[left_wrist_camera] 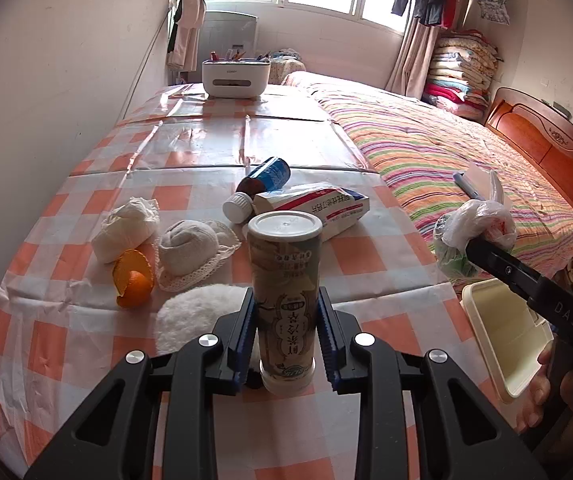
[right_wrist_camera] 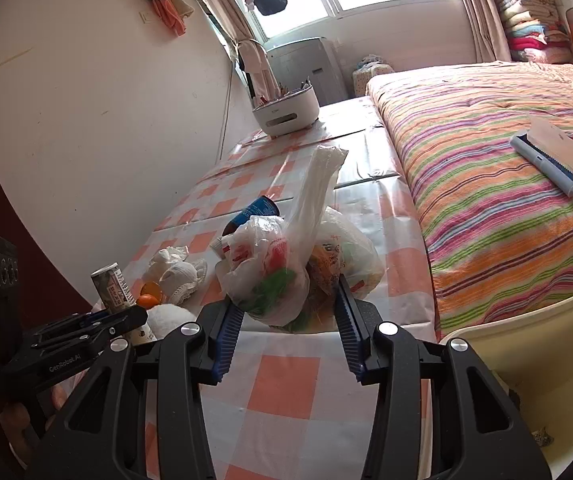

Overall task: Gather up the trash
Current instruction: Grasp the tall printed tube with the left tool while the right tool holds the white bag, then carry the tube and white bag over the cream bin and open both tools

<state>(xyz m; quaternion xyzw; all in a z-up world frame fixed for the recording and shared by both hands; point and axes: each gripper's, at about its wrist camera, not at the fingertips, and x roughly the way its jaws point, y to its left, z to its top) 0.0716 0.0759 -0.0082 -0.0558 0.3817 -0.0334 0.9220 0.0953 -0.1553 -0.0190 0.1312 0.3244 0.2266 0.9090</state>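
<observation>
My left gripper [left_wrist_camera: 285,300] is shut on a tall beige drink cup [left_wrist_camera: 284,248] with a white lid, held upright over the near part of the checked table [left_wrist_camera: 86,344]. My right gripper [right_wrist_camera: 286,296] is shut on a knotted plastic bag of rubbish [right_wrist_camera: 278,264], its pads pressing on both sides. In the left wrist view that bag [left_wrist_camera: 466,224] hangs at the right gripper's tip [left_wrist_camera: 482,252] by the table's right edge. The right wrist view shows the left gripper [right_wrist_camera: 126,316] and cup [right_wrist_camera: 112,288] at the lower left.
On the table lie orange peel [left_wrist_camera: 134,280], two white wads [left_wrist_camera: 126,228], a fluffy white pad [left_wrist_camera: 194,316], a brown bottle [left_wrist_camera: 266,180] and a carton [left_wrist_camera: 318,208]. A cream bin [left_wrist_camera: 502,336] stands at the table's right corner. A striped bed [right_wrist_camera: 506,220] lies right, a white organiser [left_wrist_camera: 235,78] at the far end.
</observation>
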